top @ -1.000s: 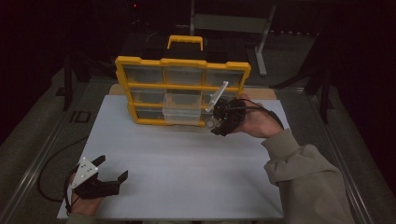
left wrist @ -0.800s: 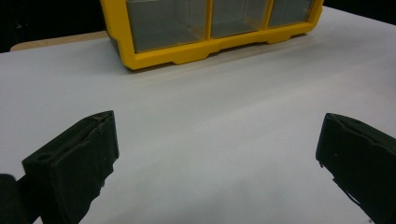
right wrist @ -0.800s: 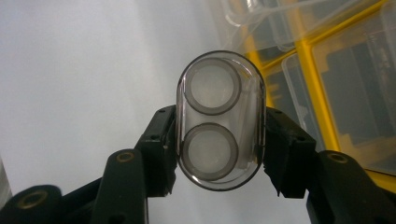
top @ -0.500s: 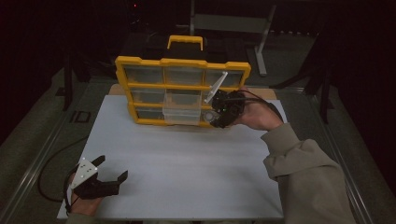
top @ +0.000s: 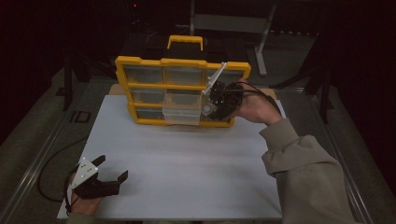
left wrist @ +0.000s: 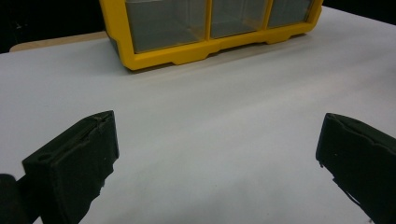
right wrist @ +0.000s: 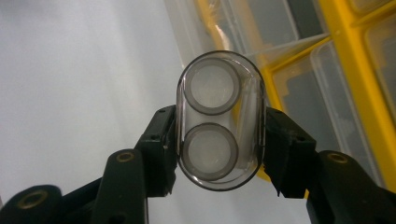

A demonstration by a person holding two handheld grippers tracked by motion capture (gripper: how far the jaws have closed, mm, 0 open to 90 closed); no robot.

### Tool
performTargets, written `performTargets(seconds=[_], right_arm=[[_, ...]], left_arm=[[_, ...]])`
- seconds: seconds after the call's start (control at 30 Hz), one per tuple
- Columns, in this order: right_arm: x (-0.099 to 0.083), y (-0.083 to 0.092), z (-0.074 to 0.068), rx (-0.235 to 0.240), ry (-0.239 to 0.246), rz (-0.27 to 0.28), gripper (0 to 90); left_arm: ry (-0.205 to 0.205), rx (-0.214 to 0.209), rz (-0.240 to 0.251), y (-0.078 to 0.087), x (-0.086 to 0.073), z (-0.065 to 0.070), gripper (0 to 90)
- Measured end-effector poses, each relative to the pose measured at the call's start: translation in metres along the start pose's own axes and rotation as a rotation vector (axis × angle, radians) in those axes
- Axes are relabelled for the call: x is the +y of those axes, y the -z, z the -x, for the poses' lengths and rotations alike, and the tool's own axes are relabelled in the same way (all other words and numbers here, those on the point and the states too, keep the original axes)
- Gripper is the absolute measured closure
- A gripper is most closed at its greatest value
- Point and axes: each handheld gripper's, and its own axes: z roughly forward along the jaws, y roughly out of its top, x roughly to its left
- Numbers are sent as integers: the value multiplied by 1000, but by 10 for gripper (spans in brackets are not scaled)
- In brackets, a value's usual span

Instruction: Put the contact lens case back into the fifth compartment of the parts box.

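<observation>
My right claw (right wrist: 217, 158) is clamped on a clear plastic case (right wrist: 219, 126), one pad on each long side. The case is oval in outline and holds two round grey discs, one above the other as seen along the jaws. In the high view the right claw (top: 218, 103) and my right hand (top: 252, 105) sit at 2 o'clock on the tabletop (top: 187, 158), directly in front of the yellow organizer (top: 140, 63), at its right-hand lower corner. The case shows there as a small pale spot at the claw tip (top: 207, 108).

The organizer stands at 12 o'clock, its face divided into clear compartments, a yellow handle (top: 185, 41) on top. One clear drawer (top: 181, 114) projects from the bottom row, just left of the claw.

My left claw (top: 109, 170) rests at 7 o'clock on the tabletop, well apart from the organizer. Its jaws stand wide with nothing between them; bare white surface lies ahead of them.
</observation>
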Motion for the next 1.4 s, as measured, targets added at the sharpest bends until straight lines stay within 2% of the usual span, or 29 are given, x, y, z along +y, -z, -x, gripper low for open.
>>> performTargets(seconds=[0.37,0.63,0.67,0.73,1.17,1.4], right_arm=[[12,7,7,-16,-9,15,491],[23,9,11,-19,11,22,491],[24,9,12,-19,25,24,491],[26,9,12,-18,18,34,491],[39,4,17,-23,6,47,491],[47,-6,16,-19,-8,52,491]], left_arm=[[0,-1,-1,0,0,0,1],[1,-3,0,0,0,0,1],[1,-3,0,0,0,0,1],[2,-1,0,0,0,-1,1],[0,-2,1,0,0,-1,1],[-2,-3,0,0,0,-1,1]])
